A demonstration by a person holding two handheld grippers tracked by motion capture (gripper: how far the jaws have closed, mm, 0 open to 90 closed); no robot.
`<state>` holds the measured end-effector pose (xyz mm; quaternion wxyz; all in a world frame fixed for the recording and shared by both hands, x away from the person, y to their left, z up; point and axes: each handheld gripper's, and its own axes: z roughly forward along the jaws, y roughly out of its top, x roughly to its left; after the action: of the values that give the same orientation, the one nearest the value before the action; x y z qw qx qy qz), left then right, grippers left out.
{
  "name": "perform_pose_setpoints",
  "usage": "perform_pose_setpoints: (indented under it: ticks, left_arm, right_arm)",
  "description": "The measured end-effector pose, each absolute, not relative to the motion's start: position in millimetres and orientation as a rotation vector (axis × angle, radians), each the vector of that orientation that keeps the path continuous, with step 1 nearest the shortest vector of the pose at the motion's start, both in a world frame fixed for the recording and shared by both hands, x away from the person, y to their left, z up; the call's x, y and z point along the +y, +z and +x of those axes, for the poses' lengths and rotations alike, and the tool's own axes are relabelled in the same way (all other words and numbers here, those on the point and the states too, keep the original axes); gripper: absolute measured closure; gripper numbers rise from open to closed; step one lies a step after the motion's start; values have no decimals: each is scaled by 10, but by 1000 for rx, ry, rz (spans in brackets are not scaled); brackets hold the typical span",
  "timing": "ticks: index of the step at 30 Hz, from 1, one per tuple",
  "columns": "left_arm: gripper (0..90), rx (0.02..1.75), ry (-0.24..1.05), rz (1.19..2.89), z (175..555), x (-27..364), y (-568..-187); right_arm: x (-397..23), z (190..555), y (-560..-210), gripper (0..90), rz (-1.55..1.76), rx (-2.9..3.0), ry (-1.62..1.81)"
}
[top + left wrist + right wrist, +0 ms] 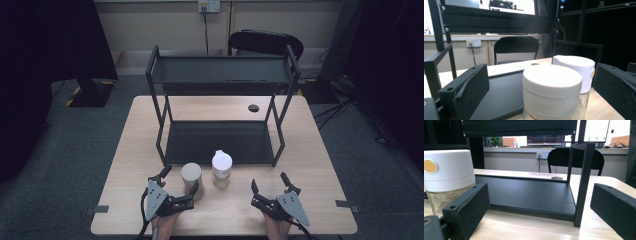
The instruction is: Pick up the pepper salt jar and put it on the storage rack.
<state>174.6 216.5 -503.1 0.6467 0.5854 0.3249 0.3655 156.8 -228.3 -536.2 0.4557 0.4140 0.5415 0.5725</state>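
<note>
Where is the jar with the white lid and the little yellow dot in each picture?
High view: the clear glass jar with the white lid and yellow dot stands low in the middle, in front of the black metal shelf rack.
Left gripper view: the jar stands right of centre, behind the other white-lidded jar.
Right gripper view: the jar stands at the left edge.
Shared landmark: the rack's black bottom tray.
</note>
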Motion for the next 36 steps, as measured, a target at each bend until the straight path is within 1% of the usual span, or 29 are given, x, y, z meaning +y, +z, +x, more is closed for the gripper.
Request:
perform_pose_setpoints:
  ticks: [13,17,20,24,36]
  left_arm:
    - [16,729,818,1404,1847,2083,-5022]
    - [73,743,802,1418,1858,2078,-5045]
    - [93,748,792,1436,1880,2076,-5043]
    - [188,751,791,1449,1893,2055,-5059]
    - [278,763,769,1460,1939,2098,-5070]
  right_arm:
    - [-2283,1568,-5362,13,1021,1336,1412]
    - [-2282,1568,-5362,13,1021,1335,1412]
    - [-2282,1568,-5362,13,1021,1335,1412]
    - [-2282,1568,-5362,13,1021,1335,1412]
    - [-2282,1568,-5362,14,1021,1336,1412]
